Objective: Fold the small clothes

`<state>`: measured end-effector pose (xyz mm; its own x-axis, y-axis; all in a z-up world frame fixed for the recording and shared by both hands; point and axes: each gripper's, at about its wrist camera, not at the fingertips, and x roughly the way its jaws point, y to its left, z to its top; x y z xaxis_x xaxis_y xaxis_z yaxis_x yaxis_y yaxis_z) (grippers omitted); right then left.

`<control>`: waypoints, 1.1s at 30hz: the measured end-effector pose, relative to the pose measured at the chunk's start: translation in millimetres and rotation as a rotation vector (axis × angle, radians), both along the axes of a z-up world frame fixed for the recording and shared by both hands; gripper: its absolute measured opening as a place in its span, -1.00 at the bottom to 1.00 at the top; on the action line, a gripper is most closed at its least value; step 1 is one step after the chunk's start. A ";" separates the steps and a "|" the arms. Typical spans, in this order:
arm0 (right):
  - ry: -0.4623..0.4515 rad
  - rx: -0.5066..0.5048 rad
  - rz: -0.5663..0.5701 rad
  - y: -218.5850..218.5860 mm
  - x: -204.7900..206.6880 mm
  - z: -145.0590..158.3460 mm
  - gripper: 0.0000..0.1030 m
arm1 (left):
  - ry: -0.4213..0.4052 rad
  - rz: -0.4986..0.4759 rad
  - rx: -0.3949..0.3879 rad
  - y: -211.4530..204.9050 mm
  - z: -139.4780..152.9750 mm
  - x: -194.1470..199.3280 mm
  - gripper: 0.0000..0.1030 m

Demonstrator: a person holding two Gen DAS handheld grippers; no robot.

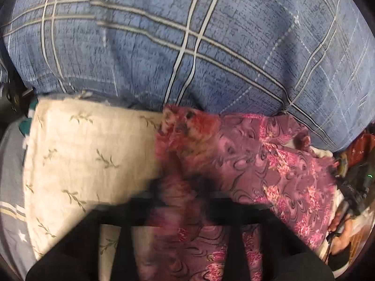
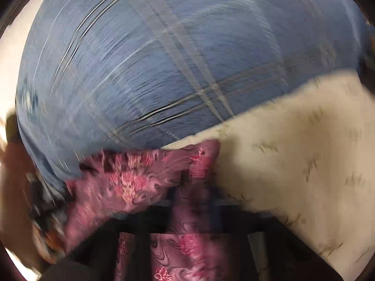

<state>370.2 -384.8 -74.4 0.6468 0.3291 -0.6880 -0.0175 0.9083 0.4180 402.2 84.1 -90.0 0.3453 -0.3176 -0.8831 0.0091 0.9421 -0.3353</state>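
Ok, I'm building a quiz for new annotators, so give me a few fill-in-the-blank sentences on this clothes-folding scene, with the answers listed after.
1. The left gripper is shut on the pink and purple ____-patterned cloth.
2. The right gripper is ____ on that same cloth.
3. Beside the cloth lies a cream pillow printed with small green ____.
4. Behind both spreads a ____ plaid bedcover with pale stripes.

Missing words: floral; shut; leafy sprigs; blue

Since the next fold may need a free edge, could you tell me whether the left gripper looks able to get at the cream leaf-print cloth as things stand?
Probably not yet: the left gripper is shut on the pink floral garment. The cream leaf-print cloth lies uncovered right beside it.
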 end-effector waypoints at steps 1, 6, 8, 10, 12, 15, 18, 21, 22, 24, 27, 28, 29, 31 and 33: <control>-0.052 0.011 0.002 -0.3 -3.7 10.5 -0.92 | -0.025 0.037 -0.044 5.0 5.6 1.7 -0.87; -0.124 0.121 -0.109 -25.2 8.5 20.5 -0.92 | -0.086 0.172 -0.038 15.3 6.3 13.8 -0.89; -0.010 0.093 -0.126 -25.7 24.7 -2.8 -0.92 | -0.035 0.179 0.007 11.2 -8.8 21.3 -0.89; 0.135 0.026 -0.149 -21.6 36.6 -31.1 -0.90 | 0.016 0.187 0.025 -1.8 -21.2 23.5 -0.88; 0.141 0.030 -0.177 -21.9 26.9 -31.7 -0.81 | 0.006 0.193 -0.016 1.2 -12.8 19.1 -0.87; 0.030 0.102 -0.138 -23.0 -10.4 -4.2 -0.77 | -0.023 0.175 -0.093 25.6 16.0 -5.2 -0.78; -0.063 0.214 -0.017 -19.0 -67.4 16.8 -0.70 | -0.072 0.085 -0.079 30.1 42.0 -48.9 0.12; -0.023 0.224 0.024 -9.9 -105.7 -2.4 -0.39 | -0.089 0.042 -0.025 20.0 37.6 -81.6 0.29; 0.051 0.186 0.012 -9.8 -106.9 -18.8 -0.38 | -0.050 0.054 0.027 16.6 21.1 -83.7 0.29; 0.129 0.107 -0.020 -3.7 -111.5 -35.7 -0.61 | 0.062 0.084 0.090 23.0 -0.8 -83.7 0.08; 0.059 0.149 -0.078 -17.9 -142.4 -12.1 -0.55 | 0.089 0.165 -0.050 38.5 3.7 -118.4 -0.09; 0.022 0.218 -0.087 -25.8 -157.8 -4.3 -0.49 | 0.068 0.174 -0.085 43.4 11.8 -129.7 -0.08; -0.001 0.265 -0.091 -32.9 -173.5 0.4 -0.33 | 0.050 0.176 -0.113 46.7 18.4 -140.7 -0.05; 0.002 0.295 -0.106 -34.1 -190.3 4.6 -0.07 | 0.025 0.179 -0.167 51.3 28.2 -165.7 0.16; 0.034 0.333 -0.120 -35.1 -212.2 -5.4 -0.05 | 0.024 0.175 -0.229 62.2 29.4 -185.0 0.26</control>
<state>157.9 -419.9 -79.8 0.6730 0.4618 -0.5777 0.1006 0.7167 0.6901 217.2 146.2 -60.6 0.3927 -0.4472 -0.8036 -0.1576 0.8281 -0.5379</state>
